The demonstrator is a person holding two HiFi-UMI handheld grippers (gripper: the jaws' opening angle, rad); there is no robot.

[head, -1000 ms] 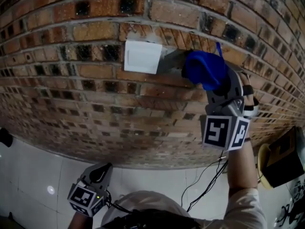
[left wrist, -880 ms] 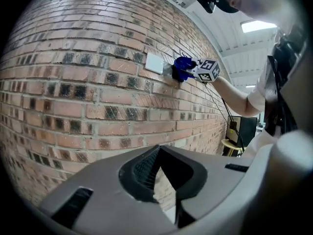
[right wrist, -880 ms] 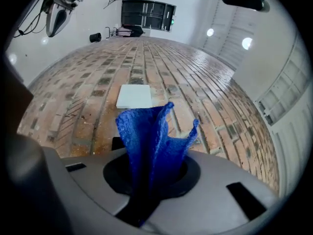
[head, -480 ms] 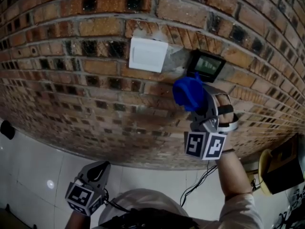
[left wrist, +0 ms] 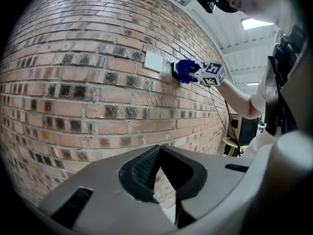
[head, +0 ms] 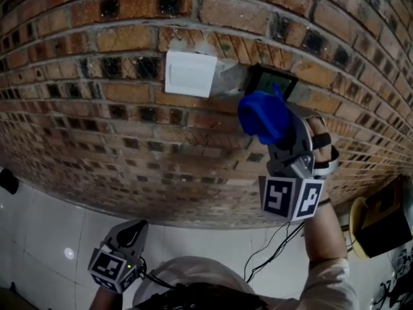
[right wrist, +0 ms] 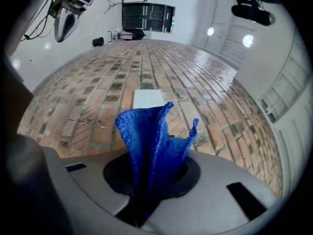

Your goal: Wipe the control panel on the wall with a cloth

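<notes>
- While the blue cloth is bunching up in front of it, the control panel is showing as a small dark-framed rectangle with a pale greenish screen, sitting slightly tilted on the brick wall.
- In the head view, the cloth is covering the panel's lower left corner; whether the fabric is actually pressing on it cannot be told.
- The right gripper is pinching the cloth, its jaws clamping the lower part while a crumpled peak is sticking out past the tips.
- A white switch plate is sitting near the panel on its left, with a patch of grey mortar lying between them.
- A thin black cable is trailing down below the right gripper, beside the person's forearm.
- The left gripper is hanging low, well apart from the panel, over the pale tiled floor; its jaws are meeting at the tips and gripping nothing.
- At the right edge, a dark box is resting on a yellow-rimmed stand.
</notes>
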